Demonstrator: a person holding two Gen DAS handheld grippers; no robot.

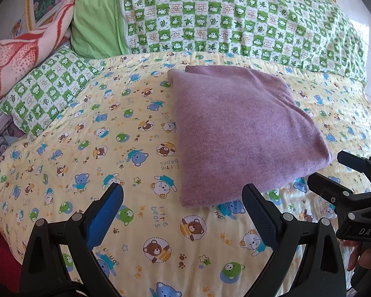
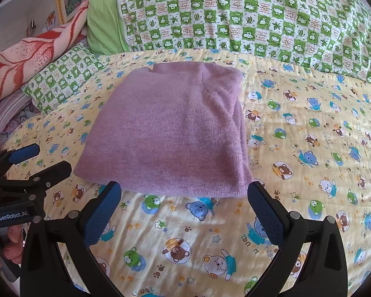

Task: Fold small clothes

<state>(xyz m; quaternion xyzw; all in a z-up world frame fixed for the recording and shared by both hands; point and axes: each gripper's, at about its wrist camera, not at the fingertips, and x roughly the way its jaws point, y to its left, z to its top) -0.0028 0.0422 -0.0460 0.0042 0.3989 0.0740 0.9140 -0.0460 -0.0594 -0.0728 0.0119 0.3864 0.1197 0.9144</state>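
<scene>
- The purple garment [image 2: 170, 133] is a soft knit with fine ribs and a fuzzy, matt nap.
- The yellow bear-print sheet [image 2: 309, 128] is thin woven cloth, matt and lightly crinkled.
- The green checked bedding [image 1: 235, 17] is smooth printed cloth; its plain green end looks like creased cotton.
- The red-and-cream blanket [image 1: 14, 57] has a plush, fleecy pile.
- The left gripper [image 1: 183, 208] and right gripper [image 2: 184, 205] are black plastic with a slight sheen, small metal pins at the joints, and blue finger pads [image 2: 101, 215] with a fine dimpled, rubbery grain.
- The picture frame [image 1: 28, 5] is glossy gilt.
</scene>
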